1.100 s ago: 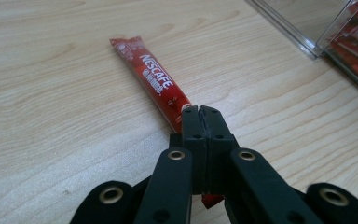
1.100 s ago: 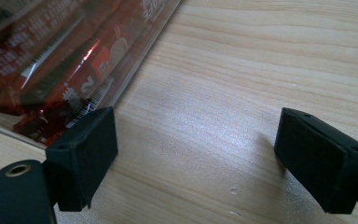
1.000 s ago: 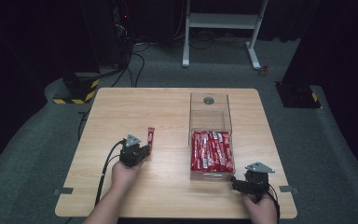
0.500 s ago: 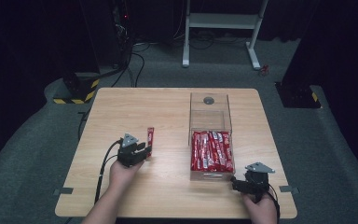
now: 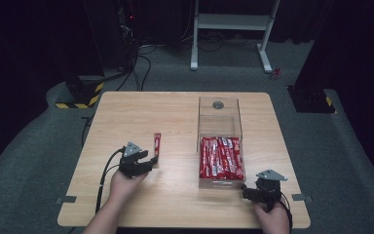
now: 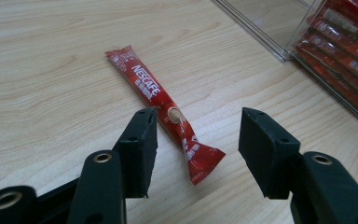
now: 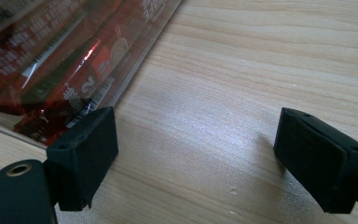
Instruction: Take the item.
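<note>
Sachet just let go, time to back off clean

Worktop (image 5: 175, 117) first, clear box (image 5: 219, 146) full of red sticks as landmark: lone coffee sachet (image 6: 165, 105) lying flat left of it. Left hand-held gripper (image 6: 196, 140) open, jaws just been opening, sachet between but untouched, so lift straight up, no dragging. Right hand-held gripper (image 7: 196, 149) open, empty, near box's front corner.

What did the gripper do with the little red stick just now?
The left gripper has just been opening its jaws and has let go of the red coffee stick, which now lies flat on the table between the open jaws, untouched. The stick, the clear box full of red sticks and the right gripper stayed where they were.
</note>
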Motion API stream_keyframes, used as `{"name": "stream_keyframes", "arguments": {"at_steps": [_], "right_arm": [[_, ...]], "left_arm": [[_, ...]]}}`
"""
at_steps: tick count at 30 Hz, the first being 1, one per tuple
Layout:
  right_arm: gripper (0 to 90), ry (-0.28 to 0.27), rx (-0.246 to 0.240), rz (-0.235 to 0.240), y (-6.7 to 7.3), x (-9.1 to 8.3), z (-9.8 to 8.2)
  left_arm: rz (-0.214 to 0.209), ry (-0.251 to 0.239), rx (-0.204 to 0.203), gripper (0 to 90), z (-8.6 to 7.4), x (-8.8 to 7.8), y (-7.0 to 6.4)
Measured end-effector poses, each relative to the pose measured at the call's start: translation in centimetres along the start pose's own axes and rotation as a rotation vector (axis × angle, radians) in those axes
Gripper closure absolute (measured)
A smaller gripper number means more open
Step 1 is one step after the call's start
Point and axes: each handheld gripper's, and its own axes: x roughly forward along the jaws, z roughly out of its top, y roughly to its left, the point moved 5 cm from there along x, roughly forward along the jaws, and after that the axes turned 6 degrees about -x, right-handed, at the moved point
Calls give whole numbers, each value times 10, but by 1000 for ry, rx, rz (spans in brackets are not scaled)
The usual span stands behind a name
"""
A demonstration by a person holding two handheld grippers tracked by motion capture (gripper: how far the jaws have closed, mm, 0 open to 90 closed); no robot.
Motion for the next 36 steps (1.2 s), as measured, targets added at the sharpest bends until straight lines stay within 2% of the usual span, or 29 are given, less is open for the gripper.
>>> {"name": "stream_keyframes", "arguments": {"at_steps": [11,18,22,26,32,36], "right_arm": [[134,0,0,0,0,0,0],[134,0,0,0,0,0,0],[135,0,0,0,0,0,0],[136,-1,0,0,0,0,0],[138,-2,0,0,0,0,0],[139,-2,0,-1,0,0,0]], "left_arm": [[6,-1,-30,436,-13,-19,11],[5,6,-29,422,-26,-34,17],[9,31,-28,414,-37,-41,21],[29,49,-6,399,-49,-49,25],[73,83,52,363,-64,-60,33],[81,106,72,348,-74,-61,35]]}}
